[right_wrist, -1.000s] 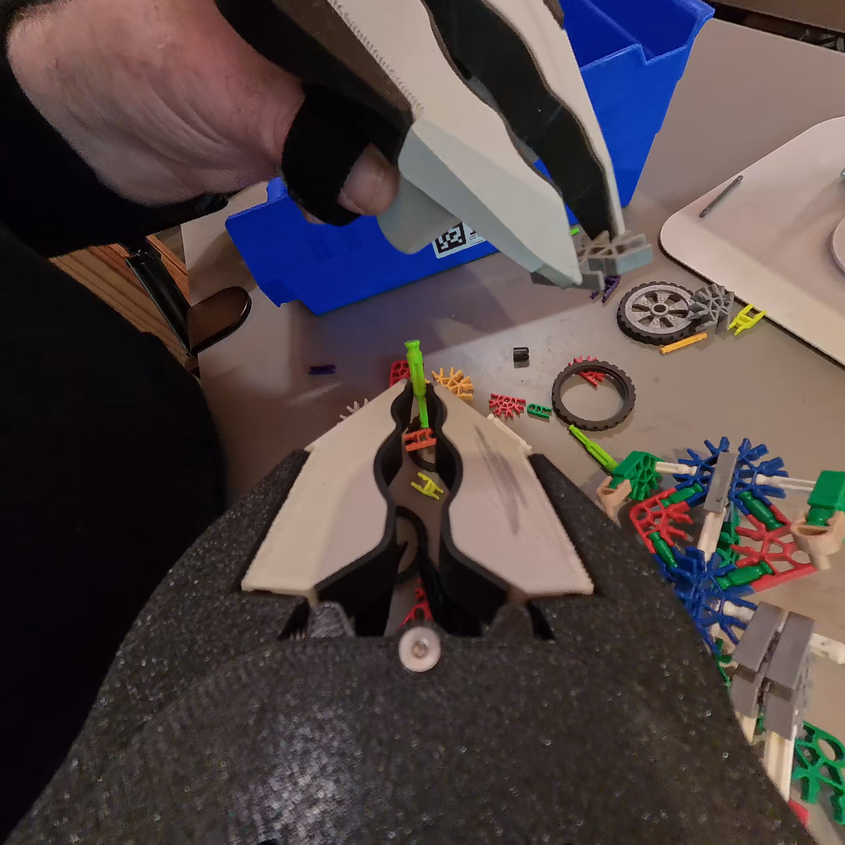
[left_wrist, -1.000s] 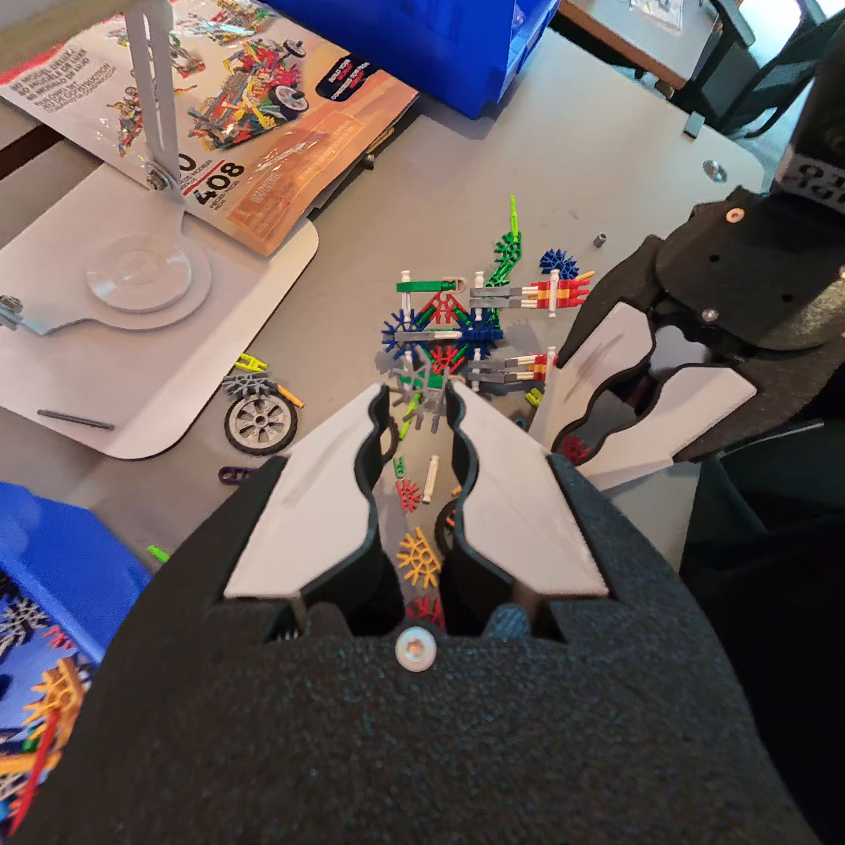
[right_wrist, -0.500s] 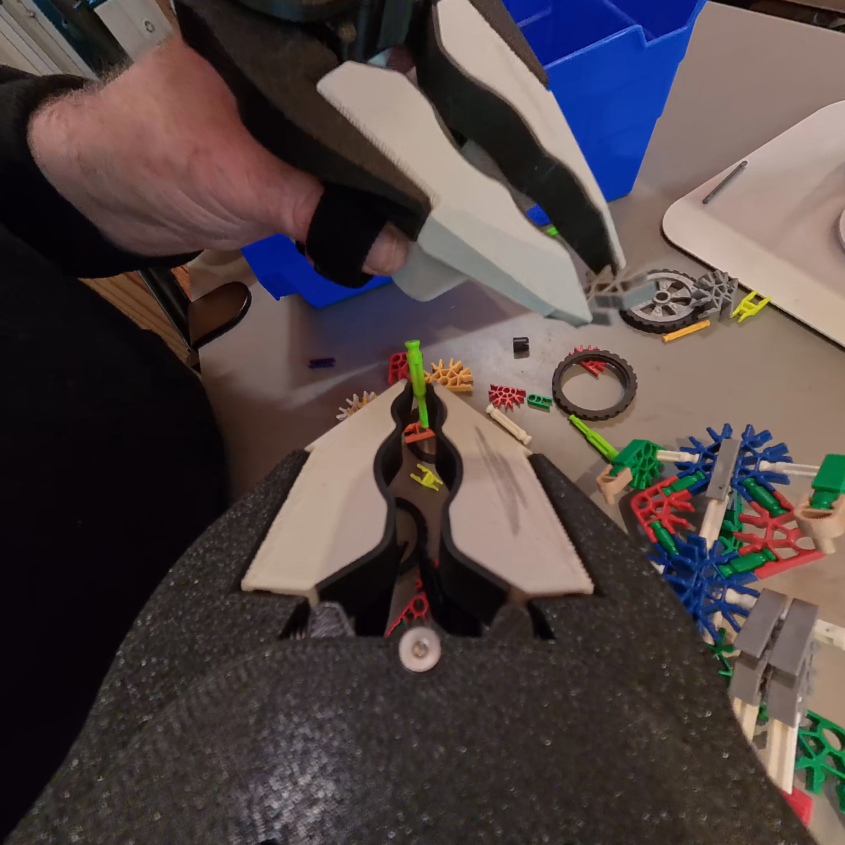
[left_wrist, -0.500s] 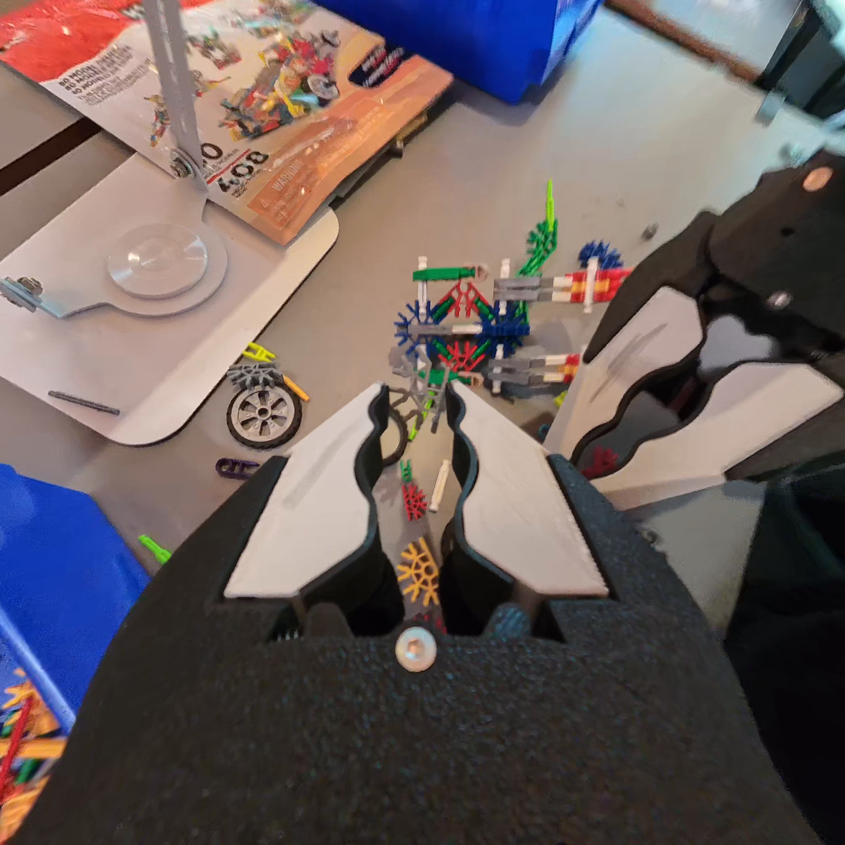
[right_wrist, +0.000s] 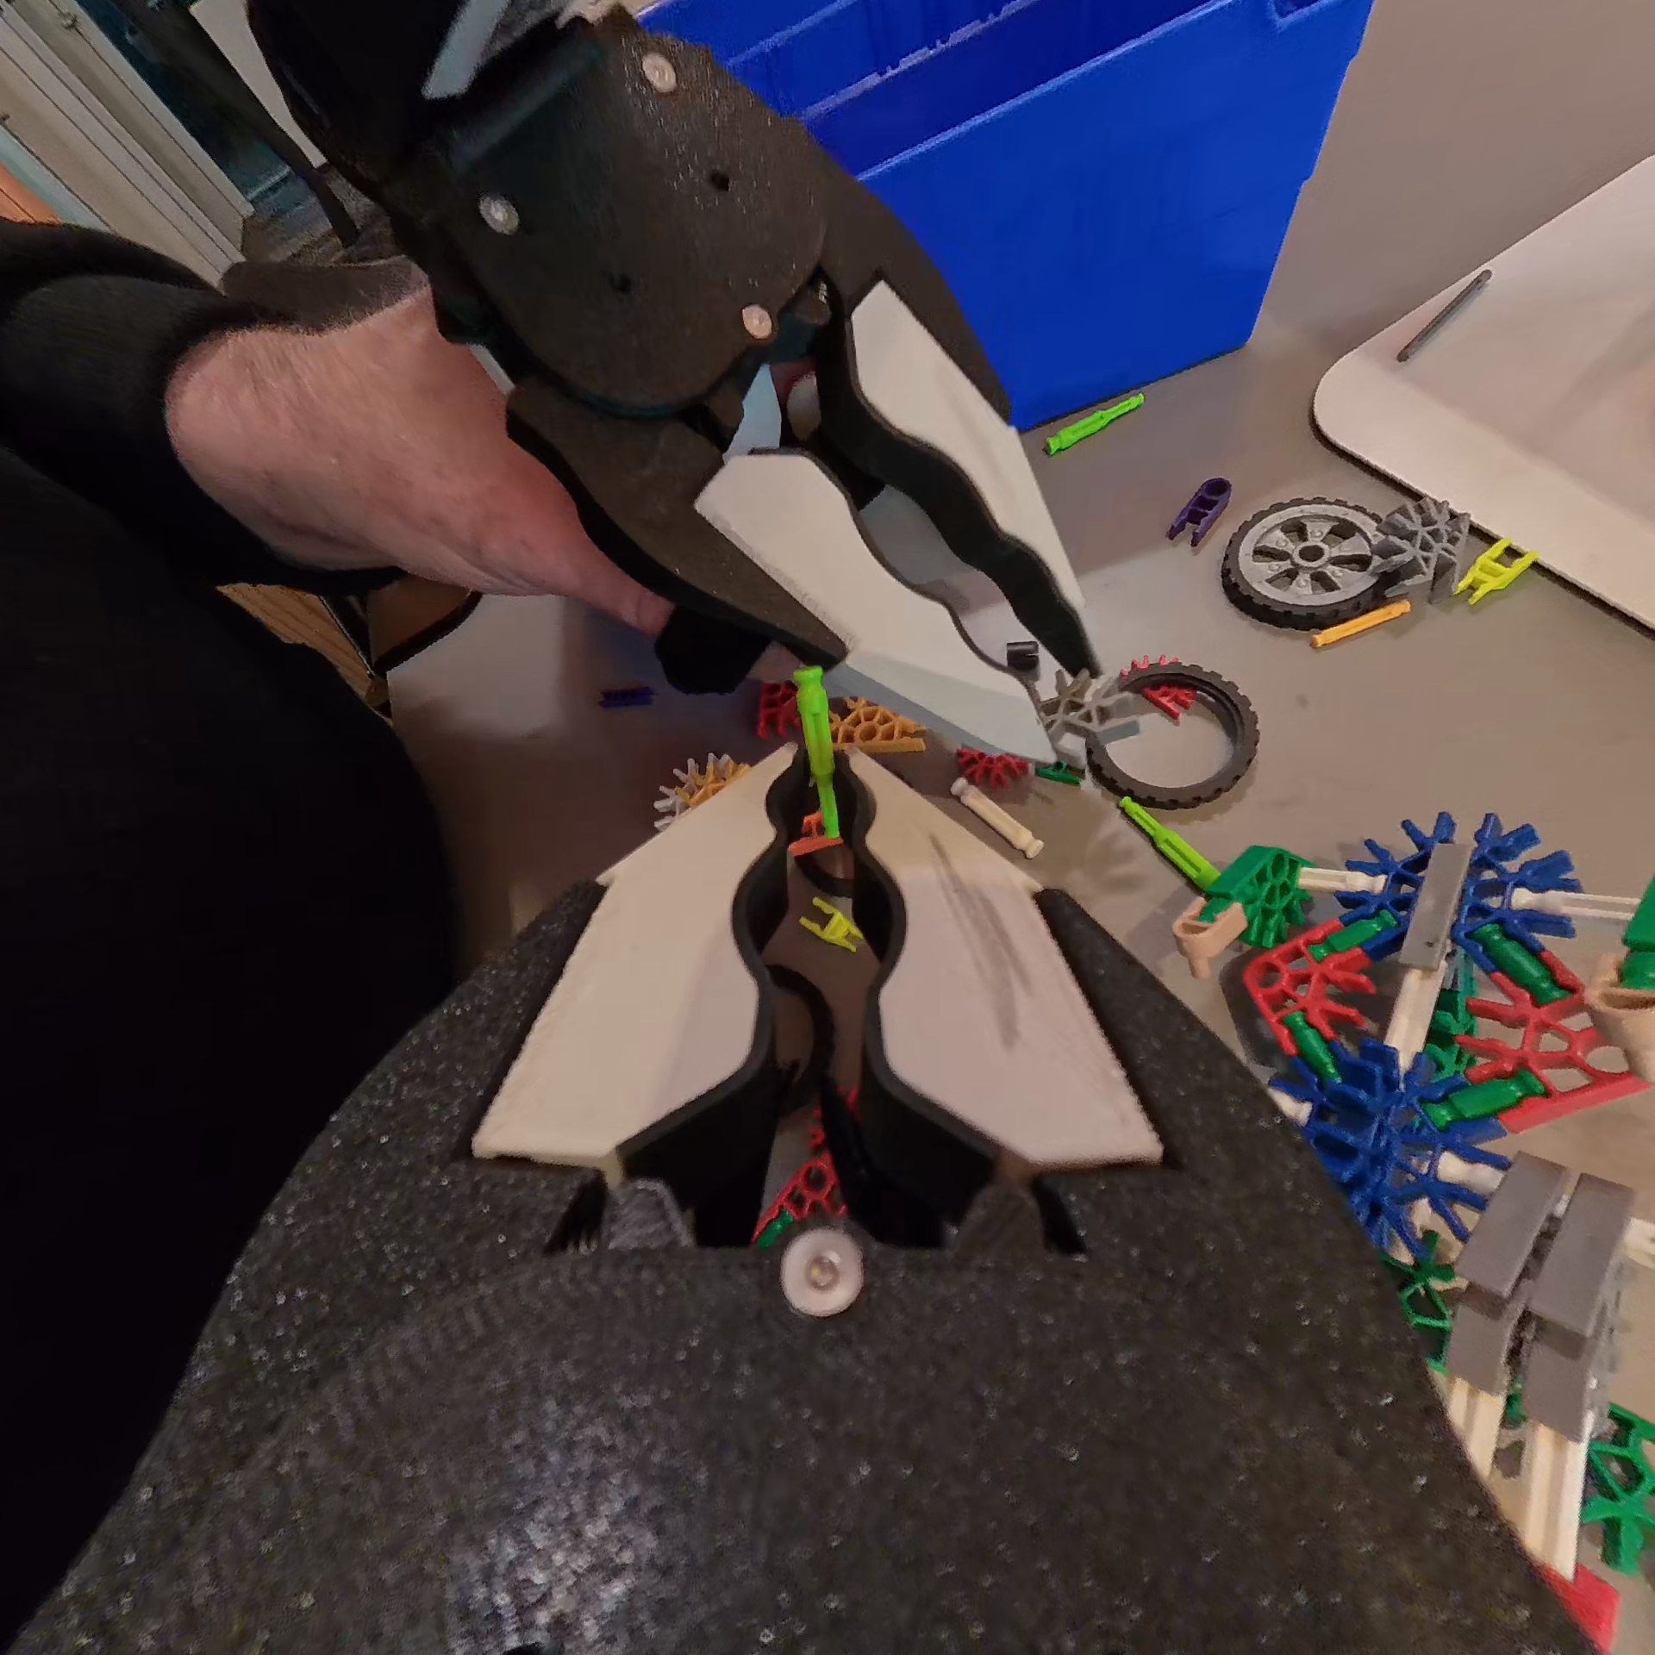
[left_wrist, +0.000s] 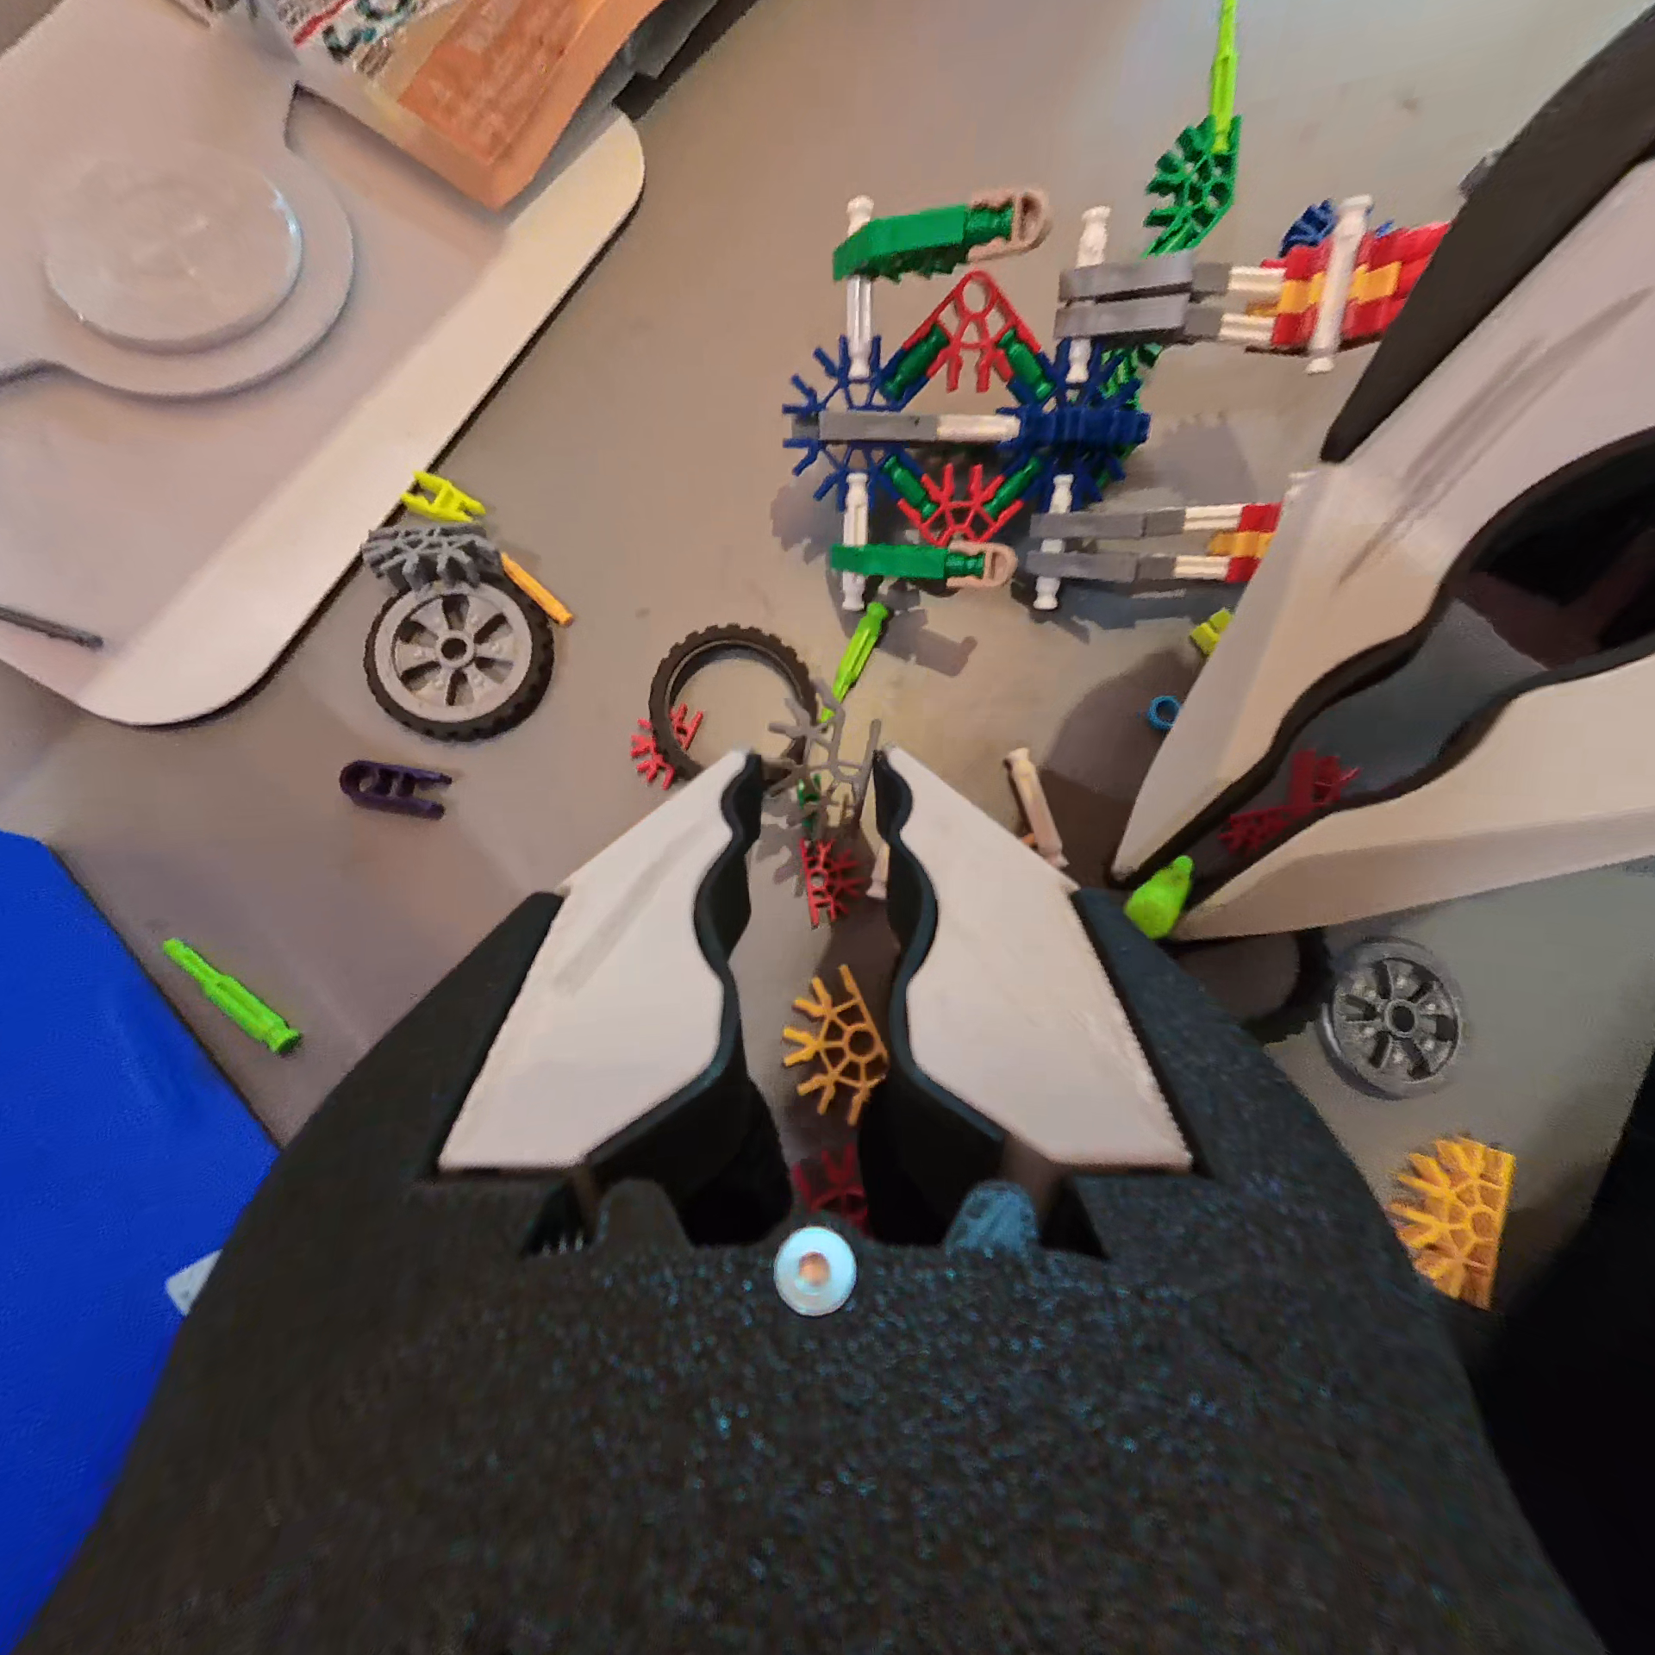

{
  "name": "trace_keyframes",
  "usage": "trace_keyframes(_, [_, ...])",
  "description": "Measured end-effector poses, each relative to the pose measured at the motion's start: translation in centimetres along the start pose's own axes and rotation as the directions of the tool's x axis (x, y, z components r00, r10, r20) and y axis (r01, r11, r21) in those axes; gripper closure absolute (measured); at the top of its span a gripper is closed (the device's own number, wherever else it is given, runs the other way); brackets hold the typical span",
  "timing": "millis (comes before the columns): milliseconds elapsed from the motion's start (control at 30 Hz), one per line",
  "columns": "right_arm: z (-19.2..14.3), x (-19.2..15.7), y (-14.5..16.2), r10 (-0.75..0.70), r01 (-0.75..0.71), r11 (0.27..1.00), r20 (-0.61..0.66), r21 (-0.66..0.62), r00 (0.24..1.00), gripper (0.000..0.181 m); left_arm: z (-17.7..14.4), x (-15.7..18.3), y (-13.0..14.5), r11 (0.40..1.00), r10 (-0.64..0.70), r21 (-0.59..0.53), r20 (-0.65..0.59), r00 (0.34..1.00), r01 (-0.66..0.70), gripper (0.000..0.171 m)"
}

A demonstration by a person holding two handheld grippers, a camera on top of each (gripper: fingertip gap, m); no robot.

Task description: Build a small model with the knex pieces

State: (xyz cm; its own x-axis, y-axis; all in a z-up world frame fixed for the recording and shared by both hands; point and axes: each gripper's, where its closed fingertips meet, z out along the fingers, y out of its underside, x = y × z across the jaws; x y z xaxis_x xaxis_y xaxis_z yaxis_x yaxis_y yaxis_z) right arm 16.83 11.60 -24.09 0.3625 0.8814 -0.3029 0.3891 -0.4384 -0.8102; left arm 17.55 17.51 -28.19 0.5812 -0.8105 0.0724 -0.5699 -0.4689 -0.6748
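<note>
The left gripper (left_wrist: pixel 813 775) has its jaws drawn in on a flat grey plastic snowflake-shaped connector (left_wrist: pixel 824 748), pinched by its edges at the very tips and hanging just over the near rim of a loose black rubber tyre ring (left_wrist: pixel 707 640) that lies on the grey counter (left_wrist: pixel 627 403). The right gripper (right_wrist: pixel 819 761) has its jaws pressed on one bright green plastic rod (right_wrist: pixel 817 743), gripped near its lower end so that it stands up past the tips, on the near right side of the tyre ring and close beside the left gripper. Counted around the tyre ring: one tyre ring; two spoked wheels, a grey one with its tyre on (left_wrist: pixel 458 649) to the left and a darker bare hub (left_wrist: pixel 1397 1016) well off to the near right; two yellow-orange snowflake connectors, one (left_wrist: pixel 837 1043) nearer than the ring and seen between the left fingers, one (left_wrist: pixel 1451 1218) farther to the near right; one purple clip (left_wrist: pixel 390 788) to the left; one loose green rod (left_wrist: pixel 231 996) far to the near left beside a blue plastic bin (left_wrist: pixel 90 1164); several small red connectors, too scattered to count surely. Beyond the ring lies one assembled multicoloured rod-and-connector frame (left_wrist: pixel 967 430), and far to its left one white board (left_wrist: pixel 358 448).
</note>
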Motion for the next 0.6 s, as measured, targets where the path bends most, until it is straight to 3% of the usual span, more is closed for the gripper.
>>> trace_keyframes(333, [0.2, 0.0, 0.0, 0.002, -0.002, 1.000, -0.002, -0.001, 1.000, 0.176, 0.9, -0.7, 2.3, 0.999, -0.026, -0.035, 0.012, 1.000, 0.027, 0.149])
trace_keyframes(600, [0.0, -0.3, 0.0, 0.001, -0.001, 1.000, -0.011, 0.003, 1.000, 0.176, 1.0, -0.7, 2.6, 0.999, -0.050, -0.020, 0.008, 0.999, 0.050, 0.149])
